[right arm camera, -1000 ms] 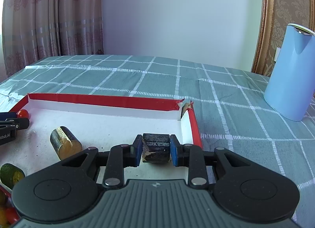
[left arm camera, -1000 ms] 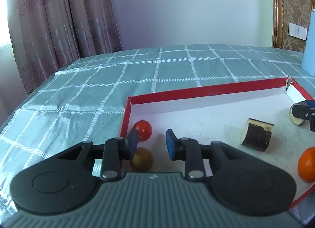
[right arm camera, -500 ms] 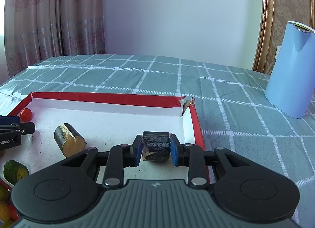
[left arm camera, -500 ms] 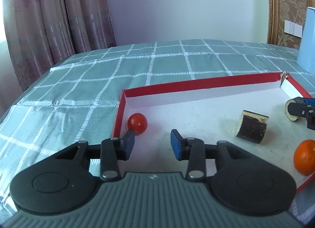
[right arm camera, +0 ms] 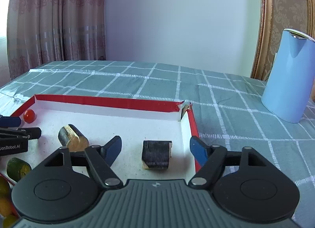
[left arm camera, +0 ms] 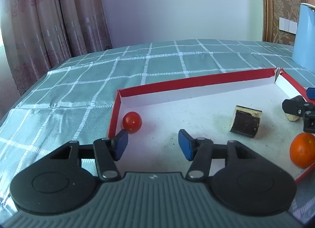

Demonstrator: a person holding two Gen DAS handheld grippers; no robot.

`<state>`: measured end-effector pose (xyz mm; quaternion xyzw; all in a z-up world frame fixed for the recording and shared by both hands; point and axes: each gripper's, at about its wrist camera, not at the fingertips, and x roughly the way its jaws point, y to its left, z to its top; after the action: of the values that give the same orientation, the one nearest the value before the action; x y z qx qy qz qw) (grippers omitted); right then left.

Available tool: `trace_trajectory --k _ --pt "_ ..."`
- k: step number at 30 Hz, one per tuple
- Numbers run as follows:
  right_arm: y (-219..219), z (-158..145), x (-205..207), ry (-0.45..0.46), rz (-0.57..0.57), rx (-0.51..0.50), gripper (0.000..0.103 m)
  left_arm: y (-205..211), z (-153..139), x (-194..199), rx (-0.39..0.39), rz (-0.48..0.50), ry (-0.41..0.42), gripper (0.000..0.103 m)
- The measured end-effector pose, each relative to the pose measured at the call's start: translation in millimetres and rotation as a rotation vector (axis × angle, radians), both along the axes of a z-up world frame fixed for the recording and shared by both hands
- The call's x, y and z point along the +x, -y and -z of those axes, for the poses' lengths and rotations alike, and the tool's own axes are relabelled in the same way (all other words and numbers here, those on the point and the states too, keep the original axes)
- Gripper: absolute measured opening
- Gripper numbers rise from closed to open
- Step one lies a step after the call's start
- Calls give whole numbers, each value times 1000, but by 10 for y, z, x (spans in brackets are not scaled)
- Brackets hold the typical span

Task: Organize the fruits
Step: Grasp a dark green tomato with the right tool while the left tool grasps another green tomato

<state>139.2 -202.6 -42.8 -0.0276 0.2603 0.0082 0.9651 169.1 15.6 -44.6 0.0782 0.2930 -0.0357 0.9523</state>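
Right gripper [right arm camera: 155, 148] just opened around dark fruit piece [right arm camera: 156, 154], left gripper [left arm camera: 153, 144] opening empty, red-rimmed tray [right arm camera: 110, 102], green checked tablecloth [right arm camera: 157, 78], curtains [right arm camera: 57, 21].

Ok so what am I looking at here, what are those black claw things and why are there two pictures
Each black claw is a hand-held two-finger gripper with a camera mounted behind it, one per hand, so you get two views of one table. The left gripper is open and empty, near a cherry tomato in the corner of a red-edged tray. The right gripper has just opened, and a dark cut piece lies free between its fingers. Another cut piece and an orange lie in the tray too. A blue jug stands on the checked cloth.
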Motion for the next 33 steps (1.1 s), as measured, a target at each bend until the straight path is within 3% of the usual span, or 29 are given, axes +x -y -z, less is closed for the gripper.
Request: trace_trajectory --k 7,9,11,17,23,25,27,30,33 --pt "100 -79 -184 68 31 53 76 10 -11 -58 -8 14 4 60" --pt "132 -110 -273 91 32 79 77 17 -23 -113 -2 11 25 76" --pt "161 -151 -362 112 28 108 77 5 -36 -177 -12 23 41 80" --pt "164 -162 -663 154 -23 154 82 -51 -52 -384 -43 48 73 82" --pt "130 -94 -969 126 -116 193 82 -145 -83 -637 -105 58 89 82" --pt "98 -70 -1057 121 -152 186 82 -170 -91 -775 -118 58 114 82" --pt "43 -54 -1131 114 -194 176 82 -191 -105 -938 -101 3 173 101" --pt "-89 -33 -1223 119 -249 123 82 -285 -126 -1095 -141 3 196 103" --pt "-214 -12 -1304 117 -301 88 82 -413 -121 -1128 -197 -2 153 103"
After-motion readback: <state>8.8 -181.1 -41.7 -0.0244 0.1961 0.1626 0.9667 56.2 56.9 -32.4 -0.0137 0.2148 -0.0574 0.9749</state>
